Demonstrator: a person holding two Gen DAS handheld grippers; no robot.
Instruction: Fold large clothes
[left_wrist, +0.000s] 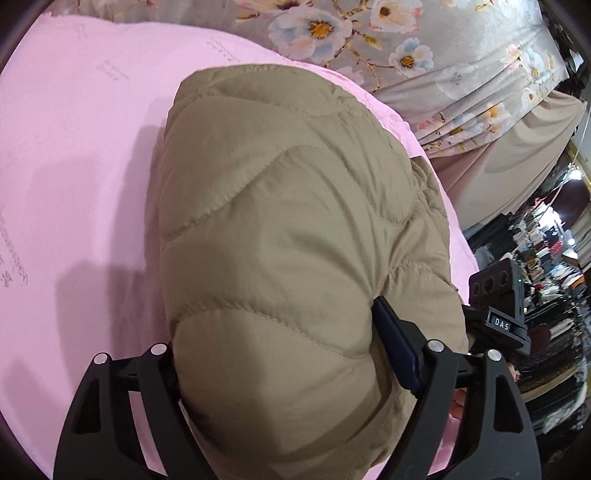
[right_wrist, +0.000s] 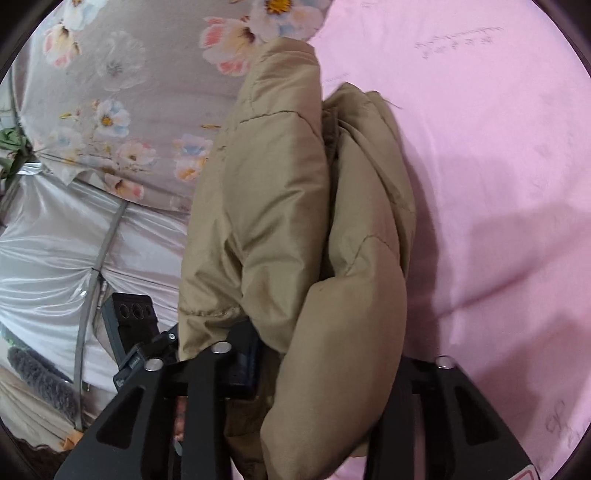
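Both tools hold the folded jacket on the pink sheet

Our left tool (left_wrist: 280, 350) and right tool (right_wrist: 328, 354) each squeeze the puffy tan jacket (left_wrist: 295, 206) bundle lying on the pink sheet (left_wrist: 81, 155); we judge the slick padding could spring open if either grip slackens.

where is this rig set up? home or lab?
Probably a bedroom at home: the tan puffer jacket lies on a pink sheet over a bed, beside floral bedding, with cluttered shelves behind.
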